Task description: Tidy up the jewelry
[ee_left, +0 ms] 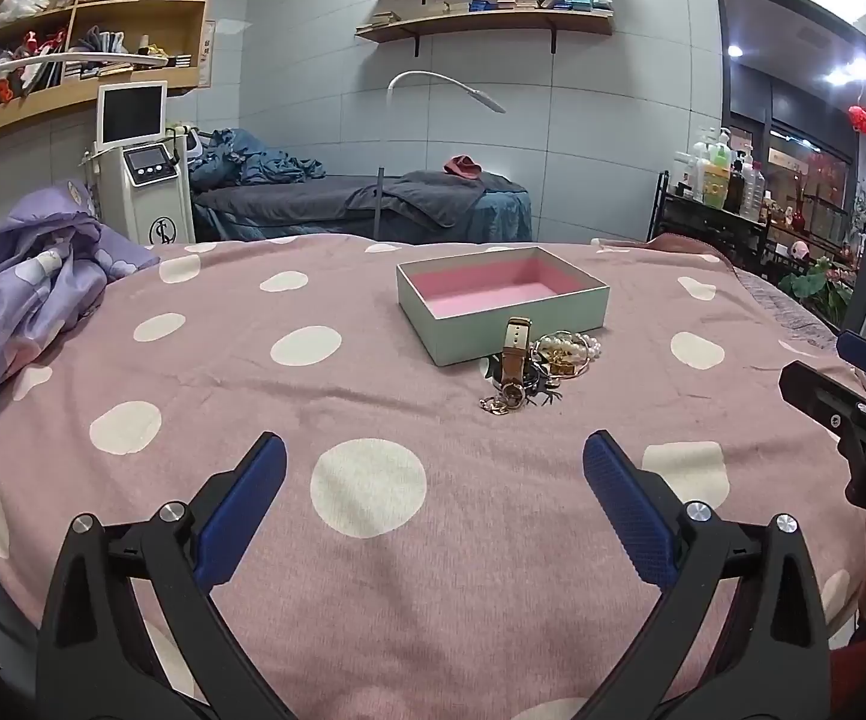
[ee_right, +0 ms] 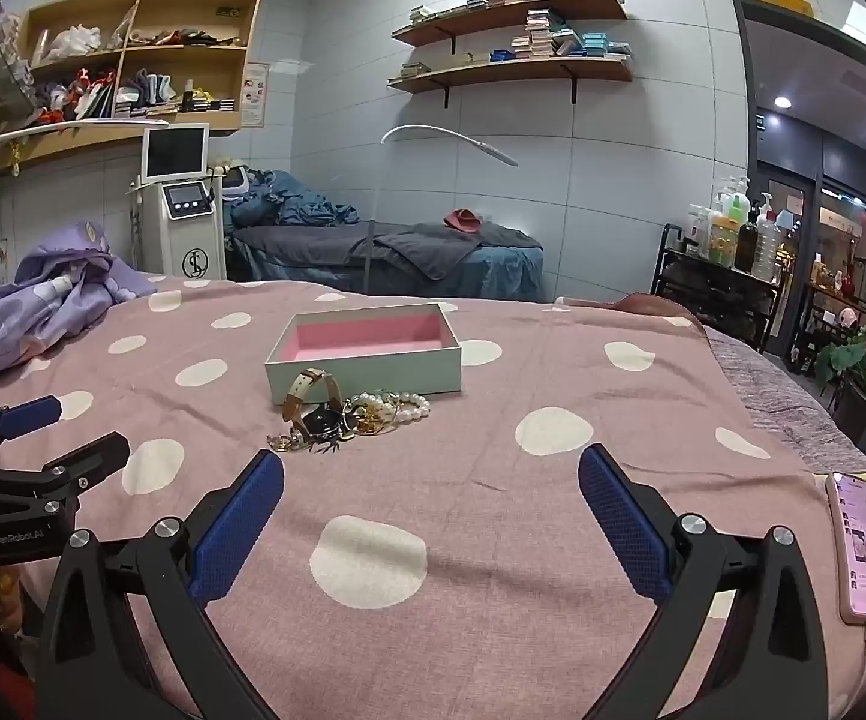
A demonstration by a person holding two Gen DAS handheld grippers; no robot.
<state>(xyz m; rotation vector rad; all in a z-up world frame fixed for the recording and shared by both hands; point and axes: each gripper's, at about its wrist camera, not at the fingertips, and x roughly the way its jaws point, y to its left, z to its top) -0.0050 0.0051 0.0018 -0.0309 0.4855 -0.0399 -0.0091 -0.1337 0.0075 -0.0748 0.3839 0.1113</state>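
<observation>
Both the left tongs [ee_left: 433, 462] and the right tongs [ee_right: 431, 474] are held wide apart with nothing between them, low over a pink dotted blanket [ee_left: 325, 396]. The jewelry pile [ee_right: 352, 414], with a tan-strapped watch [ee_right: 307, 399] and a pearl bracelet [ee_right: 400, 408], is seen lying just in front of the open pink-lined box [ee_right: 367, 369]. A phone [ee_right: 862, 546] is laid at the blanket's right edge.

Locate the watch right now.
In the right wrist view the watch sits left of centre on the polka-dot blanket, at the left end of the jewelry pile, just in front of the open box. Neither hand-held gripper touches it.
</observation>
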